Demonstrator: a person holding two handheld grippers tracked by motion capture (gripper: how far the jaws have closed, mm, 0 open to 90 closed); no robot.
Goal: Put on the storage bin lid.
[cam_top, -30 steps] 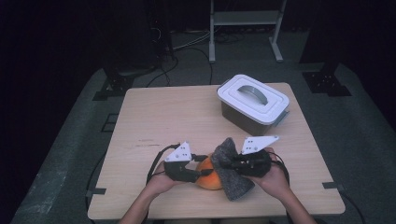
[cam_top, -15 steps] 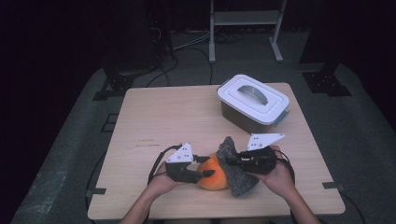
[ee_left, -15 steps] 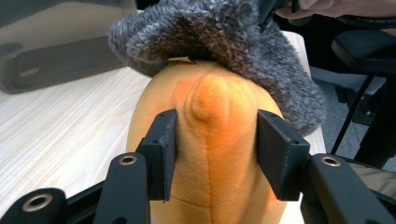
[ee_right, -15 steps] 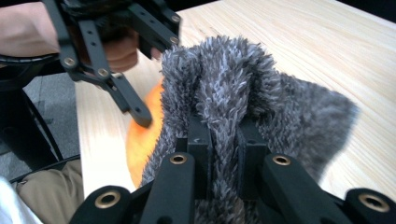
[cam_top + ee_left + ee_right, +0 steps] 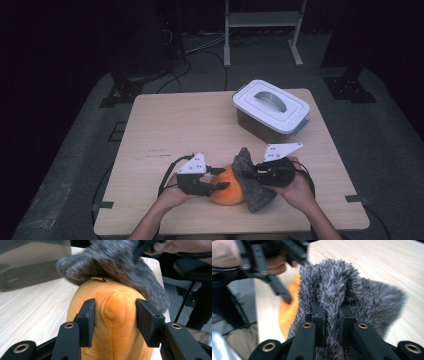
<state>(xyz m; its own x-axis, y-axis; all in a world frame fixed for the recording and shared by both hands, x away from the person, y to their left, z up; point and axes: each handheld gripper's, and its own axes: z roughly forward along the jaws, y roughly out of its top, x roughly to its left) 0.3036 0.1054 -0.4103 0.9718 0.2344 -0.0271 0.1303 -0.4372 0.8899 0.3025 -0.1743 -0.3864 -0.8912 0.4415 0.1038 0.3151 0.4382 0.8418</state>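
Note:
An orange plush toy [image 5: 226, 189] lies near the table's front edge. My left gripper [image 5: 221, 186] is shut on it from the left; in the left gripper view both pads [image 5: 87, 318] press its sides [image 5: 113, 322]. A grey fuzzy cloth [image 5: 254, 184] drapes over the toy's right side. My right gripper [image 5: 248, 173] is shut on a fold of it. In the right gripper view the fold [image 5: 342, 290] stands pinched between the jaws [image 5: 331, 315], with the orange toy [image 5: 289, 307] and the left gripper [image 5: 277, 287] behind. The cloth [image 5: 120, 262] covers the toy's far end.
A plastic box with a white lid and grey handle [image 5: 270, 107] stands at the table's back right, closed; it also shows blurred in the left gripper view [image 5: 30, 262]. The wooden table [image 5: 175, 125] is bare to the left and middle. The front edge lies close under both hands.
The right gripper has drawn the grey cloth slightly to the right, so more of the orange toy shows. The left gripper has stayed where it was.

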